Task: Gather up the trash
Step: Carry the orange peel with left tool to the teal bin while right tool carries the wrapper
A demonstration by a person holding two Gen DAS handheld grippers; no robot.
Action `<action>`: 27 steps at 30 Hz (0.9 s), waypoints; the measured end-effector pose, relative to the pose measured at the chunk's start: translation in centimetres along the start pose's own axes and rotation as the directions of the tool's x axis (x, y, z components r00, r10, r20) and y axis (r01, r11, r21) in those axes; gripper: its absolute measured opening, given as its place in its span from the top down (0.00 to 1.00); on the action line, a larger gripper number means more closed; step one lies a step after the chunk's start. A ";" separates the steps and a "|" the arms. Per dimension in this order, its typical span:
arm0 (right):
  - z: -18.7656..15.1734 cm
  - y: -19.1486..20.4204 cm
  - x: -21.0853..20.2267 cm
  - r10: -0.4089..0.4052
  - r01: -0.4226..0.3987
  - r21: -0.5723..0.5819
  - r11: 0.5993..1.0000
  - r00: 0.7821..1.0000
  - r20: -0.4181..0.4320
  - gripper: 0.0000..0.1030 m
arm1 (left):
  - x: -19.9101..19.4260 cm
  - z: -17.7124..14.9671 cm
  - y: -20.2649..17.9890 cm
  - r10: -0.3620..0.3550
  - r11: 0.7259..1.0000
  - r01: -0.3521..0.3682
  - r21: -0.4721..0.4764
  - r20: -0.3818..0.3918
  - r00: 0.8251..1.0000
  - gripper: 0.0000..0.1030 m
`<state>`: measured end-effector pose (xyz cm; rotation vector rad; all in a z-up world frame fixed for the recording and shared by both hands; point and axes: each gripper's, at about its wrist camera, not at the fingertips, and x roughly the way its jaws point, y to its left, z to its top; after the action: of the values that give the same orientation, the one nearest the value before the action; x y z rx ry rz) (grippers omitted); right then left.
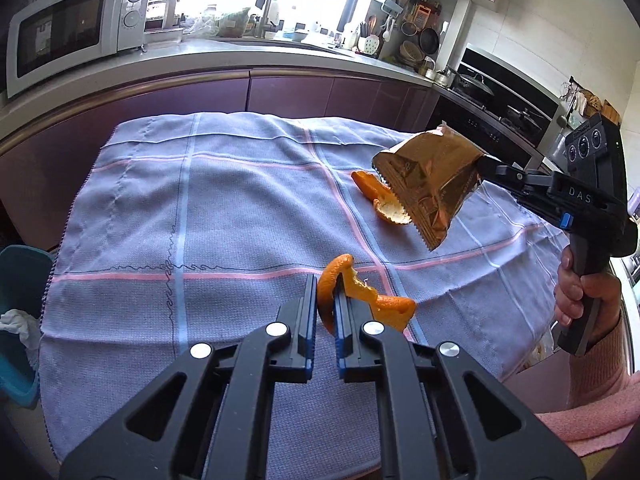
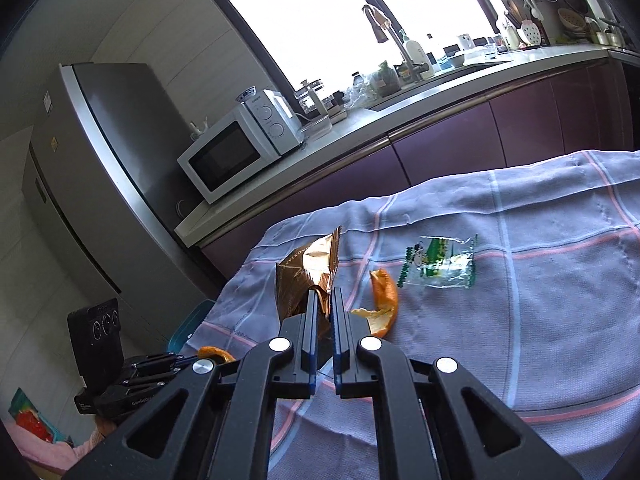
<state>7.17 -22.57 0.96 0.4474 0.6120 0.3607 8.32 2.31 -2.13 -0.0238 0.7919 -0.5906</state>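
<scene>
My left gripper [image 1: 327,286] is shut on a curled orange peel [image 1: 390,307] and holds it above the checked cloth [image 1: 200,208]. My right gripper [image 2: 325,298] is shut on a copper foil wrapper [image 2: 306,276], lifted off the table; the wrapper also shows in the left wrist view [image 1: 428,184], with that gripper [image 1: 482,166] at its right edge. A second orange peel [image 1: 380,200] lies on the cloth under the wrapper, also in the right wrist view [image 2: 384,300]. A clear green-printed wrapper [image 2: 440,266] lies flat beyond it.
A teal bin [image 1: 18,320] with white tissue stands off the table's left edge; it shows in the right wrist view [image 2: 188,328]. A purple counter [image 1: 280,92] with a microwave [image 1: 72,28] runs behind. A fridge [image 2: 100,184] stands at the left.
</scene>
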 end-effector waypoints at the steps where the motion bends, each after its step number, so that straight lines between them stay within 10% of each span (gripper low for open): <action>1: -0.1 0.3 0.4 0.009 -0.009 -0.003 1.000 1.000 -0.007 0.95 | -0.3 0.0 0.1 0.006 1.000 -0.006 -0.001 0.005 1.000 0.92; 27: -0.4 7.3 8.0 0.171 -0.179 -0.056 0.982 0.976 -0.132 0.95 | -7.8 -0.8 5.9 0.142 0.985 -0.129 -0.112 0.109 0.984 0.92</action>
<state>11.66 -12.71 0.56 0.4171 0.6837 0.5797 6.40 11.33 1.10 -0.0991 0.7040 -0.4144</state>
